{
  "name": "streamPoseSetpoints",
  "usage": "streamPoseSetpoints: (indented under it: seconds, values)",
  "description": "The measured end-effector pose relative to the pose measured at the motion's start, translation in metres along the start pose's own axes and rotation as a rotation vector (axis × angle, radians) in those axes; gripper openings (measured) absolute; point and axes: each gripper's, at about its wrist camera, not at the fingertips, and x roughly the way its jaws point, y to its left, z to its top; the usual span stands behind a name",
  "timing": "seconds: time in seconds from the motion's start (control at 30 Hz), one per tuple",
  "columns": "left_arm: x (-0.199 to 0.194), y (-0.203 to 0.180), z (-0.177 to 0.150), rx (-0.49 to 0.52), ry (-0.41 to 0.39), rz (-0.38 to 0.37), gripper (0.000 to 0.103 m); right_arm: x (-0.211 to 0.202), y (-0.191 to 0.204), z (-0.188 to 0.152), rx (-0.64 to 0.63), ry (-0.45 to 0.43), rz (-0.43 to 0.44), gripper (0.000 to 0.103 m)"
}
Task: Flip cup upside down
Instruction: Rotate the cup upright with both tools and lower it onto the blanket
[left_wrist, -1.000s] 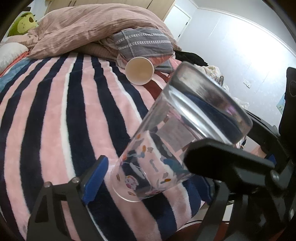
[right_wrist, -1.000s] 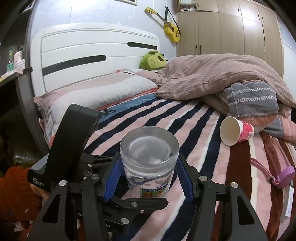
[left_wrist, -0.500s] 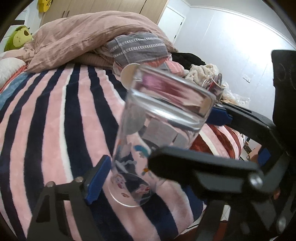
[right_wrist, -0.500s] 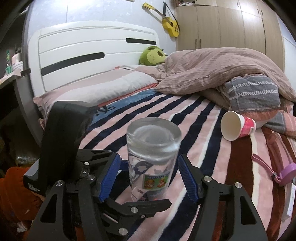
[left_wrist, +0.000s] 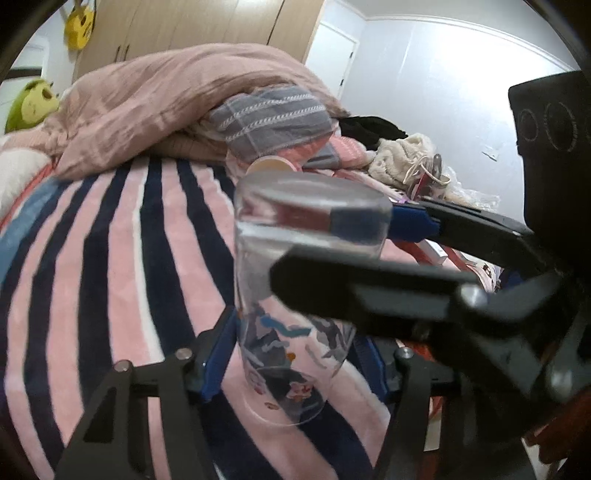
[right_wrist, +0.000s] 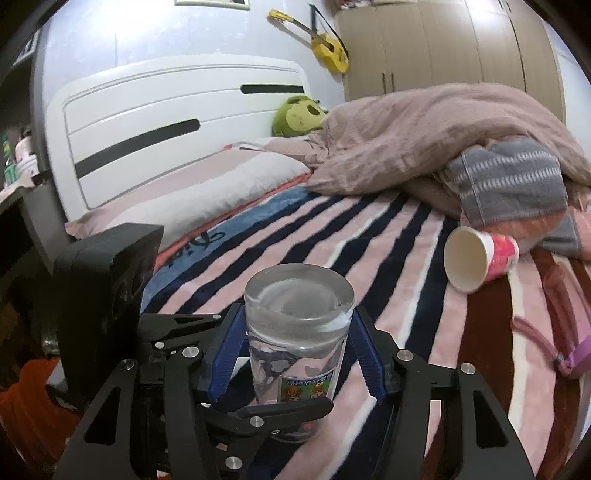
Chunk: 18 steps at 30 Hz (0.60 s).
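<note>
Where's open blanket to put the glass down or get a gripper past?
Free: the striped blanket between pillow, duvet and glass. A smaller strip lies between the glass and the paper cup. Crowded: the right side, with paper cup, grey towel and pink strap. Both grippers flank the glass.

We are in a bedroom: a bed (right_wrist: 369, 236) with white headboard (right_wrist: 177, 122), pillow (right_wrist: 207, 192), rumpled duvet (right_wrist: 424, 136), a wardrobe (right_wrist: 443, 48), and what looks like a yellow ukulele (right_wrist: 325, 44) hung up.
</note>
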Motion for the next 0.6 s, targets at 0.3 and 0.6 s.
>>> streamPoseSetpoints:
  seconds: [0.3,0.6]
  values:
    - [0.005,-0.006,-0.012,0.101,0.020,0.035,0.059,-0.004,0.014,-0.020,-0.064,-0.052,-0.028,0.054]
    - [0.007,0.005,-0.012,0.005,0.064,0.019,0.074,-0.006,0.015,-0.016,-0.048,-0.028,-0.046,0.054]
